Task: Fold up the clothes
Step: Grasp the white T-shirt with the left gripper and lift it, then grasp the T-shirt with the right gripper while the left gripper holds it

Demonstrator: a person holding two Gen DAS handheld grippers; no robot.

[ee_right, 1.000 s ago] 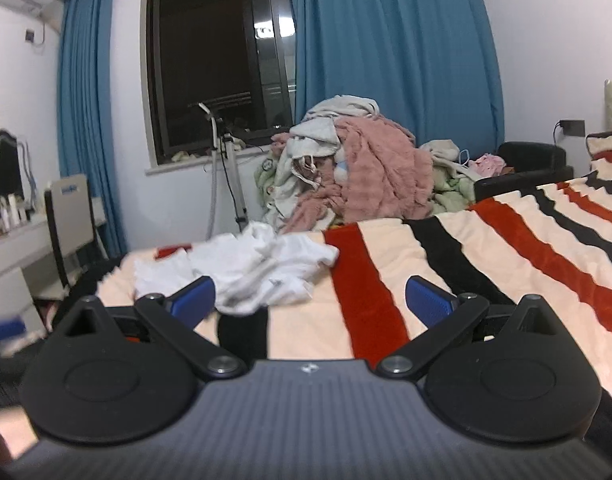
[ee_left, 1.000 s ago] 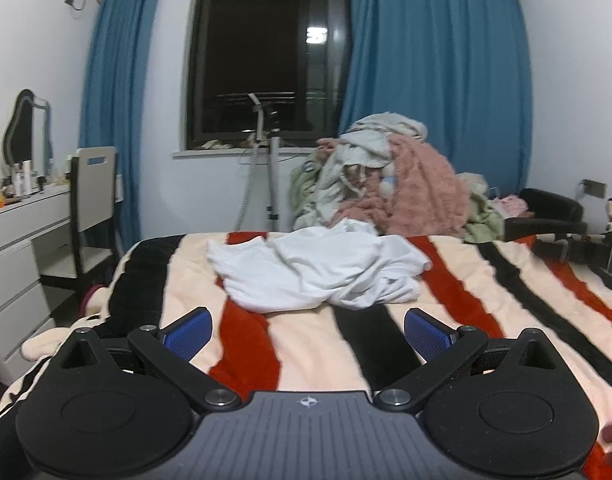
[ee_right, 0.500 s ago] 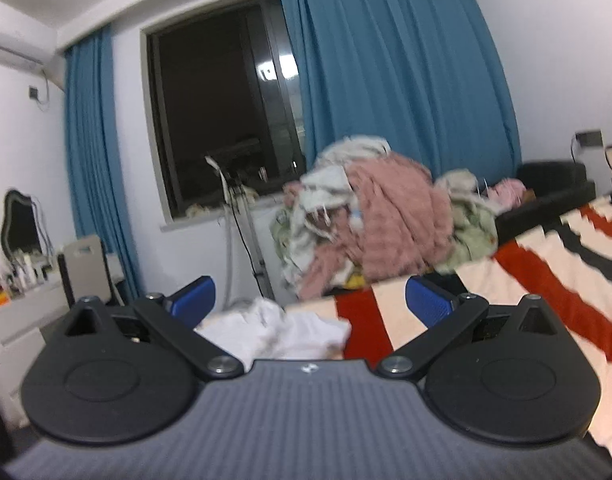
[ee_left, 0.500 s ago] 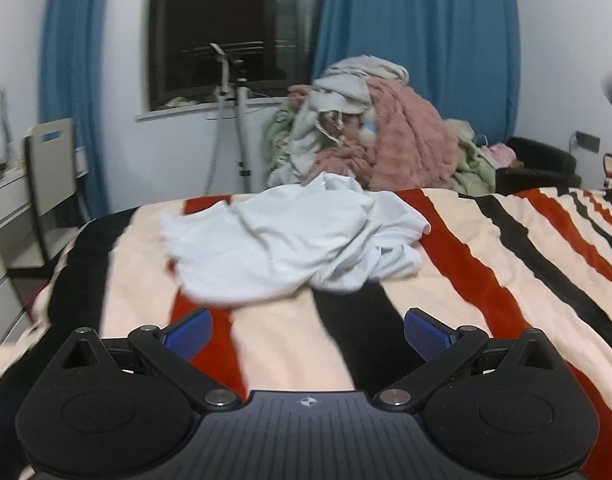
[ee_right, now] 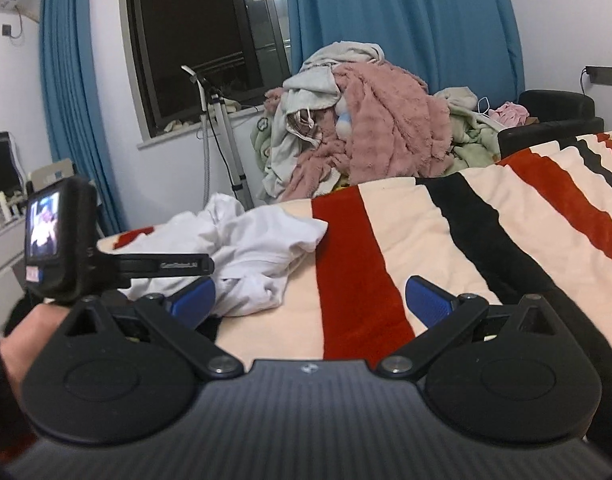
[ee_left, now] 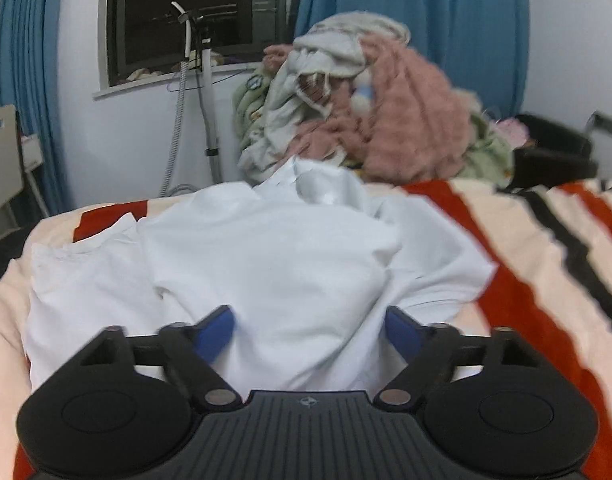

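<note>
The white garment is blurring in my left view and hiding the left gripper fingertips (grip unclear). My left hand is getting cut off by the right view's edge.

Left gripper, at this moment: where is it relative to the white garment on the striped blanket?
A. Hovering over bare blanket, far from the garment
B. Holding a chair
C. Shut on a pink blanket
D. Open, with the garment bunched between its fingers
D: in the left wrist view the left gripper is open, its blue fingers spread to either side of a bunched fold of the white garment, which lies on the striped blanket.
</note>
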